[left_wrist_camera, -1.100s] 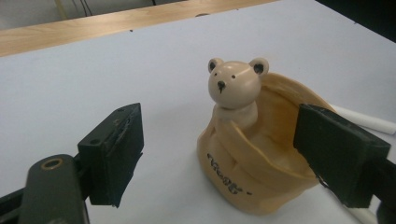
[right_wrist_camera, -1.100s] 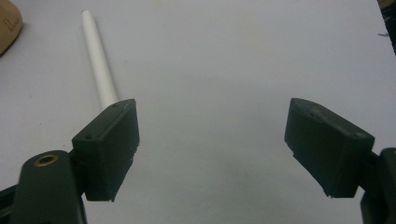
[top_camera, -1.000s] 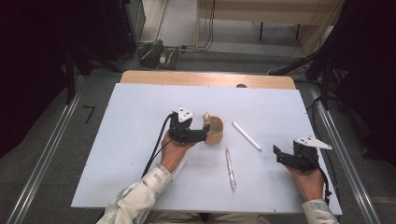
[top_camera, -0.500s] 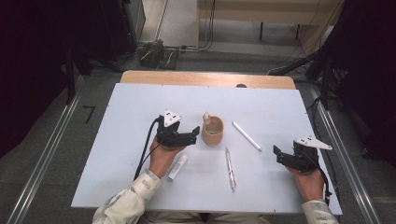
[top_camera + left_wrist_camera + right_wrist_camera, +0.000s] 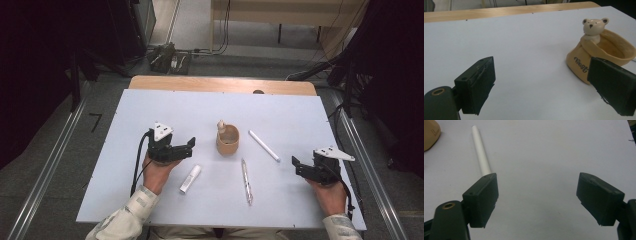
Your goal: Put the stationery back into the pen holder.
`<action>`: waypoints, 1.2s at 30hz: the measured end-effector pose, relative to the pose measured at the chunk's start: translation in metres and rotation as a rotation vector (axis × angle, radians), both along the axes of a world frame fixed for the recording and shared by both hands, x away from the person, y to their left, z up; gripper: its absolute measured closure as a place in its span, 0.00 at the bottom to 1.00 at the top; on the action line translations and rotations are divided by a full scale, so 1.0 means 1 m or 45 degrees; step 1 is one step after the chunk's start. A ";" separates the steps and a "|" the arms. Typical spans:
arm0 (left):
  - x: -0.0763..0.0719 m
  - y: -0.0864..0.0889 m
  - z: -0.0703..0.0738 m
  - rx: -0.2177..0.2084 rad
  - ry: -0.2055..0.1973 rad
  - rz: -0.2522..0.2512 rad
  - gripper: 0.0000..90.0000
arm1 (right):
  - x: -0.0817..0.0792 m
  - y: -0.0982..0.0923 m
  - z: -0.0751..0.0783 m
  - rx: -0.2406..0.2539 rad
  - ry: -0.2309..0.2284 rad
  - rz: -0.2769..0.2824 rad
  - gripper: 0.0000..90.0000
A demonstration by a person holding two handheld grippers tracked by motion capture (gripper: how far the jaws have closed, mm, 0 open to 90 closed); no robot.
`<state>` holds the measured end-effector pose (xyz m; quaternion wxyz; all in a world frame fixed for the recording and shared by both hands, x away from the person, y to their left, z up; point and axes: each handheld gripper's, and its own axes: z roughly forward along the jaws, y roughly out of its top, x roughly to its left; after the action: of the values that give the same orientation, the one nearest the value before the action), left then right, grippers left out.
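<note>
Here, both matte black tools, left tool (image 5: 191,145) and right tool (image 5: 295,165), gape empty beside the glossy bear-shaped ceramic cup (image 5: 227,139).

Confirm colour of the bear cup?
Tan bear cup with a cream bear head; clearest in the left gripper view.

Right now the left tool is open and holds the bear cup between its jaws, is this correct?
Not quite. The left tool is open, but it holds nothing: the bear cup stands apart from it on the table, as the high view shows.

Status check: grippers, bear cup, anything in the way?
Left gripper open, jaws just opening, empty. Right gripper open. Tan ceramic bear cup upright, free. Nothing blocking.
</note>
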<state>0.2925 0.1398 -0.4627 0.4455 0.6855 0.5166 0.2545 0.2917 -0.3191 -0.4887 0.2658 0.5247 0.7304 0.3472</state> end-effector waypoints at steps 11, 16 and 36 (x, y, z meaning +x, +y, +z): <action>-0.010 0.026 -0.006 0.016 0.015 0.059 0.10 | 0.000 0.002 0.000 0.003 0.001 0.020 0.18; -0.013 0.032 -0.009 0.010 0.021 0.080 0.10 | 0.000 0.004 0.000 0.003 0.004 0.027 0.18; -0.021 0.046 -0.018 0.026 0.041 0.123 0.10 | 0.010 0.017 0.001 0.014 -0.038 0.082 0.22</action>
<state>0.2716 0.1854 -0.4806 0.4173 0.6684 0.5535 0.2699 0.3021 -0.3025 -0.4872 0.2625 0.4970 0.7409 0.3675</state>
